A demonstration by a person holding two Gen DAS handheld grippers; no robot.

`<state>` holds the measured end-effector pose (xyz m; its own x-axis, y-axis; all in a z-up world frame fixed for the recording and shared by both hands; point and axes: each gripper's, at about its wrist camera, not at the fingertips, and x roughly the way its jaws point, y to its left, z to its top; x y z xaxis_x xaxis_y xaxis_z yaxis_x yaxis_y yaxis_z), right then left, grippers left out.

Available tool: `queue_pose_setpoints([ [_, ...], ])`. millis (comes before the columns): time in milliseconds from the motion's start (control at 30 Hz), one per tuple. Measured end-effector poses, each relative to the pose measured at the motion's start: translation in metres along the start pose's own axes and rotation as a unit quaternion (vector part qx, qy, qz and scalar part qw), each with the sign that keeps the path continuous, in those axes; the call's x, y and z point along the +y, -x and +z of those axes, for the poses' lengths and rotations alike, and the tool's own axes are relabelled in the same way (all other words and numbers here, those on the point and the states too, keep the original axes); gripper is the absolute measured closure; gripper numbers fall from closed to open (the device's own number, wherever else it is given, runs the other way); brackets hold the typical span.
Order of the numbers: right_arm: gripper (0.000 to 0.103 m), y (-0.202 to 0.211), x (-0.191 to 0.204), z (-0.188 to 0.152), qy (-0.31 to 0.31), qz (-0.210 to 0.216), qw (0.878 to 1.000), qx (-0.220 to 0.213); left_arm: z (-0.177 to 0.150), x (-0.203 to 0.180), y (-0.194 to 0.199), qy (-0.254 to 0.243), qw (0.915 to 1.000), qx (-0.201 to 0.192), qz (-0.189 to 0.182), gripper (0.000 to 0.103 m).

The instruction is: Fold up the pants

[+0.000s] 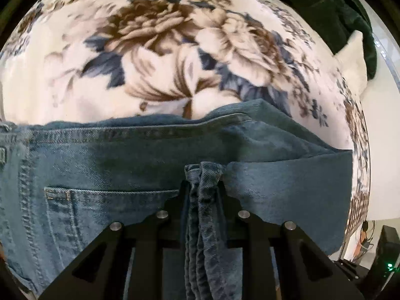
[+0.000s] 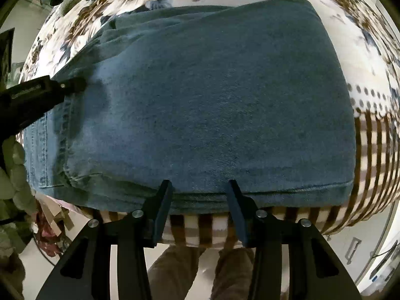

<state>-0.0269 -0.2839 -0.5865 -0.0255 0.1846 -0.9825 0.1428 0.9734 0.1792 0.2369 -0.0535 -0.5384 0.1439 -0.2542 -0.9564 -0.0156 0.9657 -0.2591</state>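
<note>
Left wrist view: left gripper clamped on a bunched fold of the jeans, denim squeezed between its fingers; back pocket just left of it. Jeans lie on the floral blanket.

Right wrist view: right gripper with fingers apart at the near edge of the folded jeans, denim edge between them, not pinched. Left gripper touching the jeans at far left. Blanket underneath.

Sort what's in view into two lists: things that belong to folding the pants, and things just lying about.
Part of the job:
- jeans
- left gripper, shut on a bunched fold of denim
- right gripper, open at the jeans' near edge

Lying about:
- floral blanket underneath
- dark green cloth
- white pillow
</note>
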Motion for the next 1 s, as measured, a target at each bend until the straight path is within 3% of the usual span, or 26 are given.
queue_pose_setpoints([
  [67, 0.055, 0.004, 0.001, 0.006, -0.009, 0.003, 1.000, 0.001, -0.001, 0.004, 0.005, 0.021, 0.9997, 0.003, -0.011, 0.081],
  [133, 0.055, 0.014, 0.003, 0.013, -0.020, 0.021, 0.999, -0.015, -0.008, 0.006, 0.021, 0.042, 0.9991, 0.007, 0.004, 0.072],
  [200, 0.055, 0.021, 0.009, 0.020, -0.017, 0.028, 0.999, -0.031, -0.019, 0.003, 0.037, 0.049, 0.9987, -0.009, 0.005, 0.072],
  [267, 0.055, 0.017, 0.018, 0.029, -0.006, 0.026, 0.999, -0.030, -0.032, -0.010, 0.049, 0.028, 0.9993, -0.022, 0.009, 0.062],
  [333, 0.055, 0.005, 0.023, 0.031, -0.003, 0.019, 1.000, -0.013, -0.048, -0.023, 0.036, -0.003, 0.9997, 0.005, 0.026, 0.056],
  [400, 0.055, -0.006, 0.030, 0.025, 0.004, 0.015, 1.000, 0.013, -0.066, -0.023, 0.015, -0.015, 0.9969, 0.047, 0.061, 0.056],
  [467, 0.055, -0.008, 0.032, 0.013, 0.016, 0.009, 1.000, 0.020, -0.083, -0.017, 0.005, -0.019, 0.9947, 0.063, 0.079, 0.056],
  [633, 0.055, -0.006, 0.029, -0.004, 0.014, 0.010, 1.000, 0.018, -0.102, -0.005, 0.016, 0.002, 0.9964, 0.045, 0.072, 0.047],
  [1000, 0.055, -0.014, 0.025, -0.004, -0.006, -0.006, 1.000, 0.023, -0.097, 0.001, 0.010, 0.029, 0.9962, 0.044, 0.069, 0.046],
])
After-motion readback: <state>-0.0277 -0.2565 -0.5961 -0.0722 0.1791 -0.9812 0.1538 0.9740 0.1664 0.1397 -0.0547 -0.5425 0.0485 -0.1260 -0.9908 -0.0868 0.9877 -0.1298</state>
